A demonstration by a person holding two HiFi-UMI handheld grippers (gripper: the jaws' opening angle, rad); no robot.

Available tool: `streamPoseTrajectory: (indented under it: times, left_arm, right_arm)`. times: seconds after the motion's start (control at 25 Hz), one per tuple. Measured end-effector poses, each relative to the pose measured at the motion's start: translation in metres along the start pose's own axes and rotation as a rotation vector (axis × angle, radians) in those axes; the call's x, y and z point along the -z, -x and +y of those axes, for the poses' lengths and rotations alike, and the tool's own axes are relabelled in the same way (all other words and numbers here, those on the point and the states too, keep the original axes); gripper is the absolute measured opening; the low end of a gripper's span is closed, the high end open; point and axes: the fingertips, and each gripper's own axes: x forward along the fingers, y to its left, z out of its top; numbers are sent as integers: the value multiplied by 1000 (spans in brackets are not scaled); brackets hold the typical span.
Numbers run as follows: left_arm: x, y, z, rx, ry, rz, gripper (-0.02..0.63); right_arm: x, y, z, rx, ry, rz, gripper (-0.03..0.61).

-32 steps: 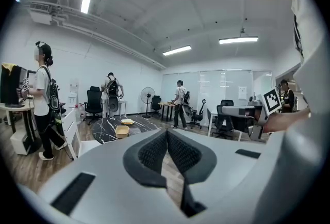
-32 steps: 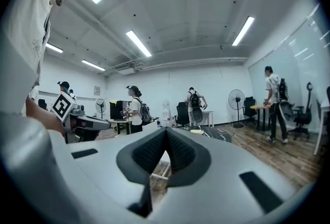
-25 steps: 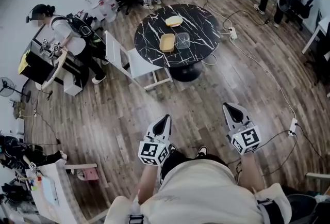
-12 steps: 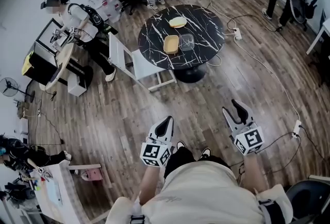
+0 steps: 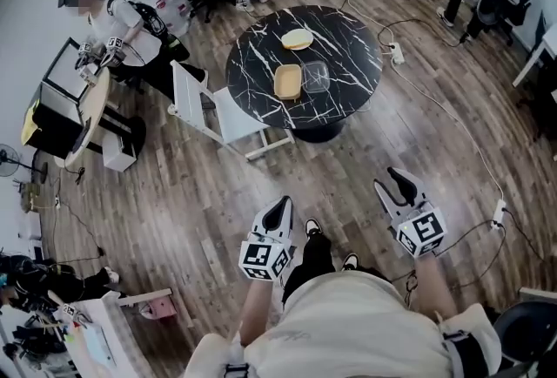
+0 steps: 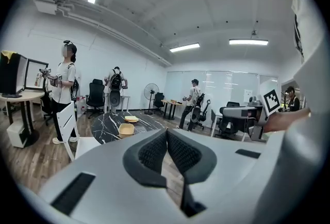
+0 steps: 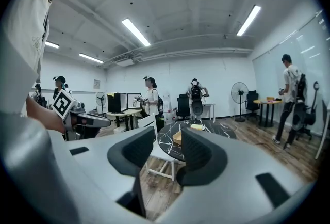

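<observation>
- The left gripper (image 5: 278, 204) is held out in front of the person's body over the wooden floor (image 5: 165, 185); in the left gripper view (image 6: 166, 132) its two ribbed pads are pressed together with nothing between them
- The right gripper (image 5: 393, 176) is held level with it on the other side; in the right gripper view (image 7: 167, 138) its jaws stand apart and the gap is empty
- Both grippers point toward a round black marble table (image 5: 344, 32), which stands ahead of them and well apart from both
- On the table lie a tan tray (image 5: 288, 80), a clear tub (image 5: 315, 76) just beside it on the right, and a yellow dish (image 5: 297, 39) farther back
- In the right gripper view the table (image 7: 167, 149) and the tan tray (image 7: 177, 138) show through the open gap; in the left gripper view the table (image 6: 105, 126) lies left of the closed tips, with the tray (image 6: 124, 129) and the dish (image 6: 130, 119) on it
- A white chair (image 5: 222, 111) stands against the table's left edge
- A cable (image 5: 444, 115) runs across the floor from near the table past the right gripper
- A person with a backpack (image 5: 122, 19) stands at a desk at the far left
</observation>
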Motion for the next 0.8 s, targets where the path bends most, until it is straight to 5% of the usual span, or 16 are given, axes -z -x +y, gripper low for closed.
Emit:
streamPoseTrajectory:
  times: [0.32,0.8]
  left_arm:
    - [-47,-59,83,29,0,-57,17]
    - [-59,-105,170,64,20,-52,17]
  right_arm:
    - [-44,-95,-11,8,43,6,163]
    - [-41,-167,-13,65,17,63,163]
